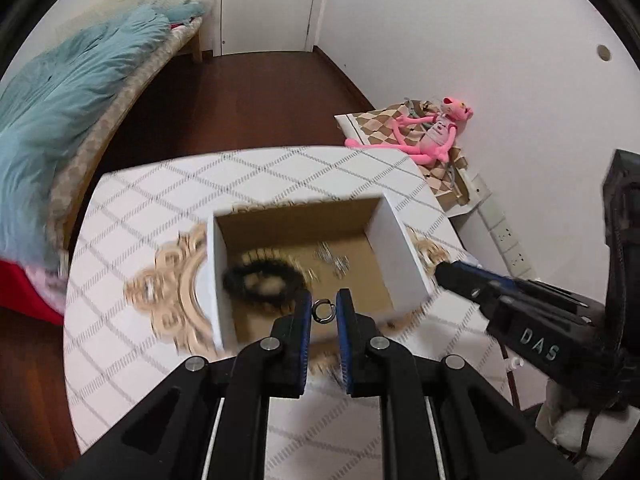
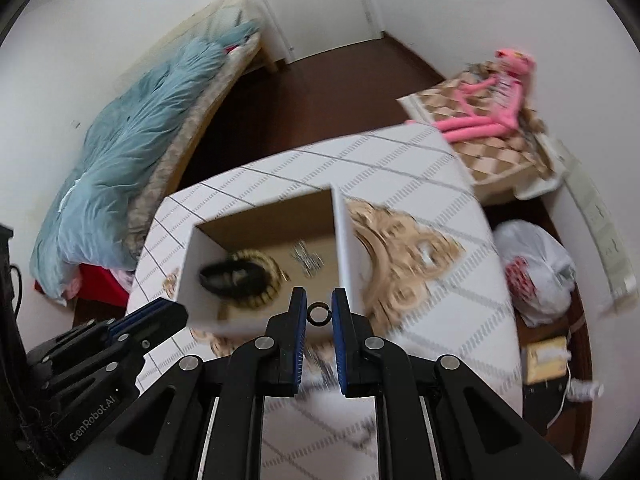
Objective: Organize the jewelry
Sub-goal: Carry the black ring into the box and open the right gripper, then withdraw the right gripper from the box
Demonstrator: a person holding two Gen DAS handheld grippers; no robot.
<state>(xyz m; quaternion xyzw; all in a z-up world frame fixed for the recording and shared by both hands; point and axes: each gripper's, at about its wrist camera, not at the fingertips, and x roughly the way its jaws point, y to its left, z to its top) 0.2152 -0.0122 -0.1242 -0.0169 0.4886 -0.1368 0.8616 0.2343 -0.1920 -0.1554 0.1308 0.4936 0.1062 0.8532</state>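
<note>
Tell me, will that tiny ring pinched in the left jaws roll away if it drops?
Probably. The small ring looks round and hard, so it would likely roll or bounce. It shows a neat round shape while pinched in the left gripper, so it seems stiff, not floppy. Being thin and shiny, it might slip out easily.

Even, soft indoor light is seen in both views. Box [image 1: 394, 240] and table [image 1: 160, 200] are smeared by motion blur. Fisheye bending and dark vignetting are shown at edges.

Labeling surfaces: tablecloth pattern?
White tablecloth with a grey diamond grid; sharpest in the left wrist view.
</note>
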